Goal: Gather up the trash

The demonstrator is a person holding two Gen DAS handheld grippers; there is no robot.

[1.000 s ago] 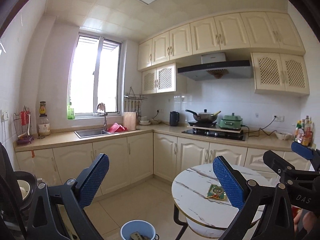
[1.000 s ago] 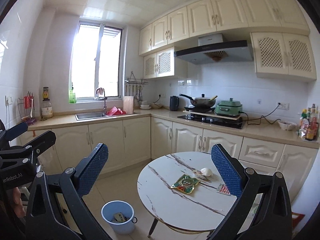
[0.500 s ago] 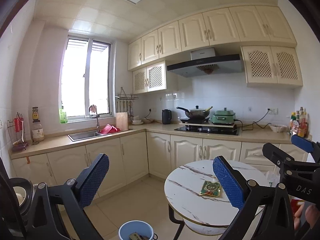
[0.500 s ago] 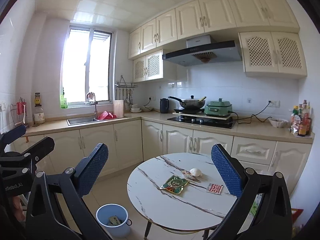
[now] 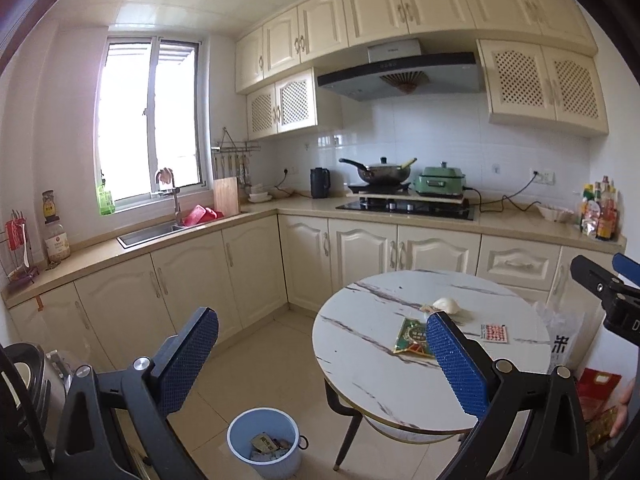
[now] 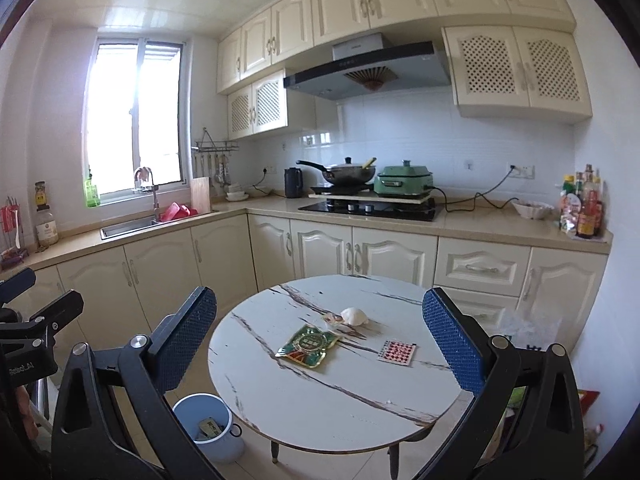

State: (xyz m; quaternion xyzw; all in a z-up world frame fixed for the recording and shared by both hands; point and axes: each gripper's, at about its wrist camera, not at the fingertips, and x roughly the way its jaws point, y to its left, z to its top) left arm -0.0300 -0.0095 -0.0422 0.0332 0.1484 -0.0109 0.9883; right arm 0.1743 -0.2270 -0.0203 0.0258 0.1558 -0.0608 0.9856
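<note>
Both grippers empty, jaws spread wide. Left gripper [image 5: 320, 356] and right gripper [image 6: 318, 340] hang in the air short of the round marble table [image 6: 320, 408], touching nothing.

Landmark: that table. Trash sits near its middle: a green snack wrapper [image 6: 309, 345], a crumpled white wad [image 6: 354, 316] just behind it toward the cabinets, with a small pale scrap touching the wad's left side, and a small red-patterned packet [image 6: 397, 352] to the wrapper's right, apart from it. A blue bin [image 6: 208, 426] stands on the floor beside the table's left edge, a few pieces already in it. Looks like the approach stage, nothing picked yet.

Risks, my guess: the wrapper and packet lie flat on slick marble, so closing fingers could skate them off the edge or pinch only air. The wad is light and may roll. The two grippers are near each other and could clash if both go for the middle.

View differences: the right wrist view shows all the trash clear; in the left wrist view its own right finger [image 5: 456, 364] covers part of the wrapper. The left view looks further down into the bin and catches red packaging on the floor right of the table.
</note>
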